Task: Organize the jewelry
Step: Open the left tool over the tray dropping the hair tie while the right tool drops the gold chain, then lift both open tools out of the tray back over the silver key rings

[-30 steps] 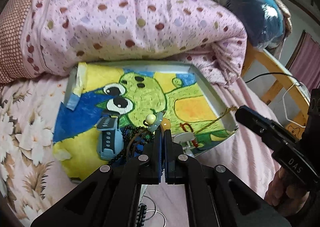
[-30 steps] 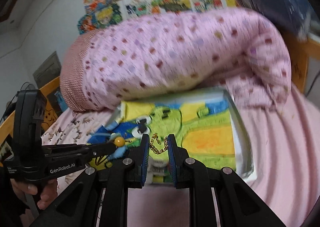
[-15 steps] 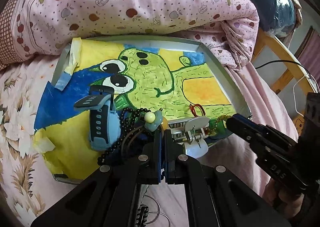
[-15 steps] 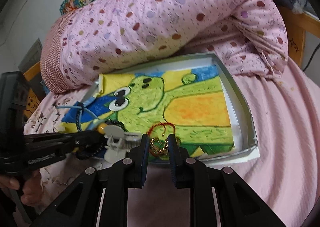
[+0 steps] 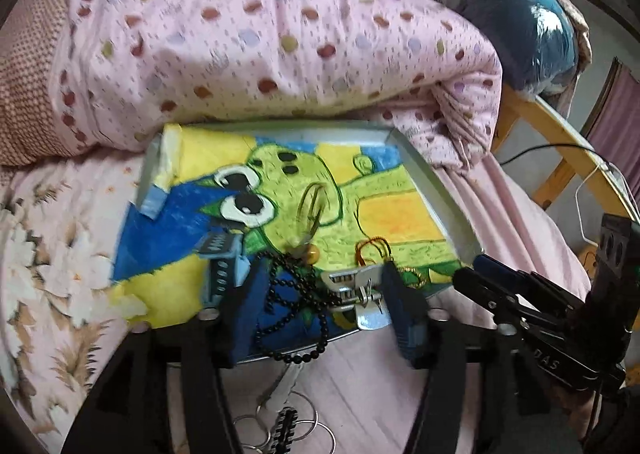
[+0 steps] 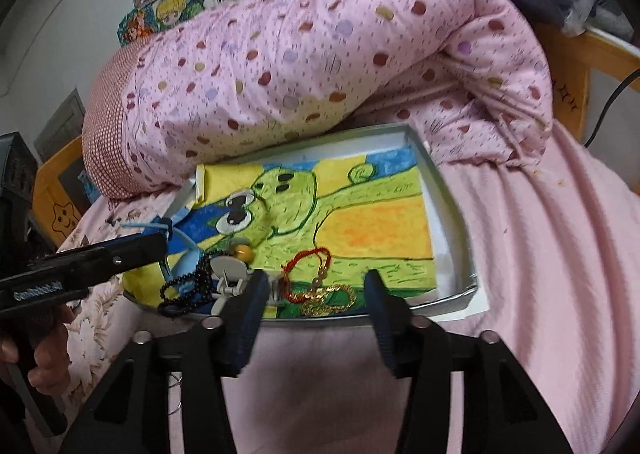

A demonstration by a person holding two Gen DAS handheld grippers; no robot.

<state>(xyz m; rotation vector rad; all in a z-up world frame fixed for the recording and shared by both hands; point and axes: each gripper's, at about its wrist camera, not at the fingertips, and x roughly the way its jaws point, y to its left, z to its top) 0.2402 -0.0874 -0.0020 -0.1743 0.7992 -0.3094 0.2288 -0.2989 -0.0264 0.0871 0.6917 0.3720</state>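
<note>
- Two claws, both spread wide, nothing pinched: left claw (image 5: 320,294) w/ blue pads either side of a black bead string; right claw (image 6: 314,298) w/ fingers either side of a gold chain.
- Black bead string (image 5: 280,294) lies on tray's near edge, its loop hanging over the rim onto the sheet; partly hidden by left finger.
- Metal clip (image 5: 356,286) just beside the beads, its near end cut off by the right-hand pad in left view.
- Gold chain (image 6: 328,300) on near strip of tray, touching a red cord bracelet (image 6: 306,270); links blurred.
- Blue watch (image 5: 222,262) left of beads, strap half behind left finger; face not readable.
- Amber bead (image 6: 244,252) on a thin loop mid-tray; what it's attached to is unclear.
- Tray (image 6: 452,210) holds a frog drawing (image 5: 312,190); far edge tucked under pink dotted quilt (image 6: 320,66).
- Keys/rings (image 5: 288,422) on the sheet betw. the left claw's arms, mostly hidden.
- Person's hand (image 6: 44,358) grips left tool's handle, cut off at frame edge.
</note>
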